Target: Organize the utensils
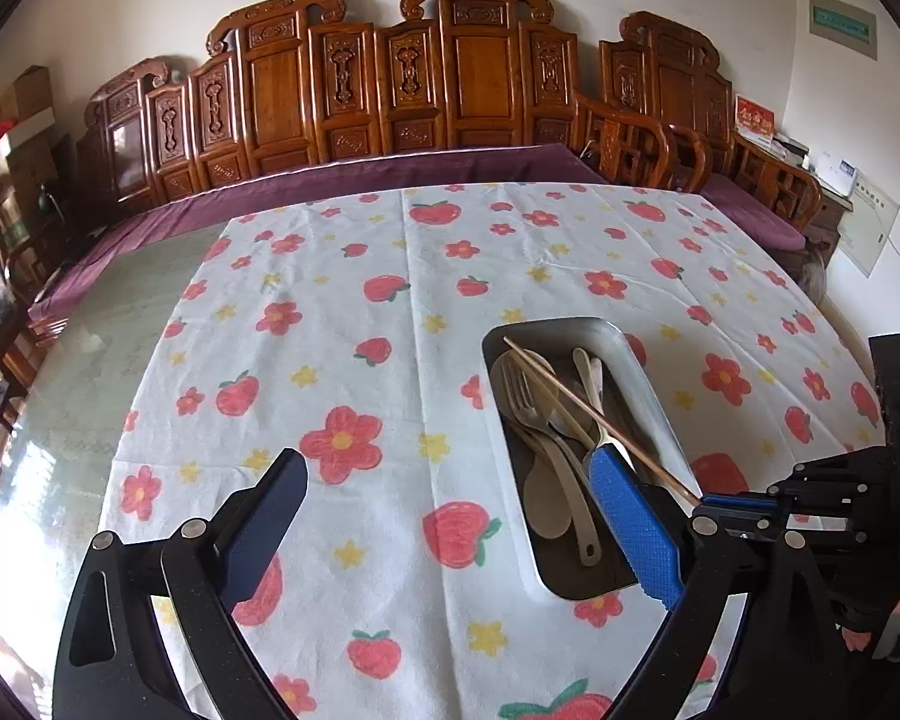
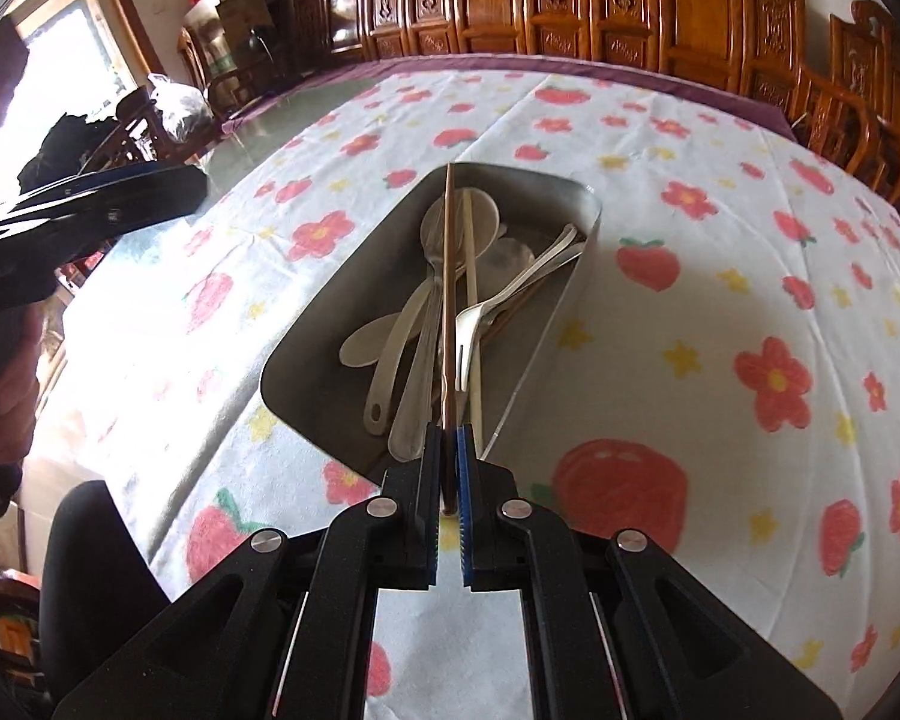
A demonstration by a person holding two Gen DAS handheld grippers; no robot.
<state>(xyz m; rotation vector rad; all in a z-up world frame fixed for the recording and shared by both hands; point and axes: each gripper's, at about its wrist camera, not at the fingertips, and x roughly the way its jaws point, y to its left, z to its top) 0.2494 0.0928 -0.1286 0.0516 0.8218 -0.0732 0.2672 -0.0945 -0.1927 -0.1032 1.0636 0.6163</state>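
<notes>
A metal tray sits on the flowered tablecloth and holds several utensils: beige spoons, a fork and a pale chopstick. My right gripper is shut on a brown chopstick, holding its near end while the rest slants over the tray. My right gripper also shows in the left wrist view at the right. My left gripper is open and empty above the cloth, its right finger over the tray's near end.
The tablecloth covers most of a glass-topped table. Carved wooden chairs line the far edge. My left gripper's body shows in the right wrist view at the left.
</notes>
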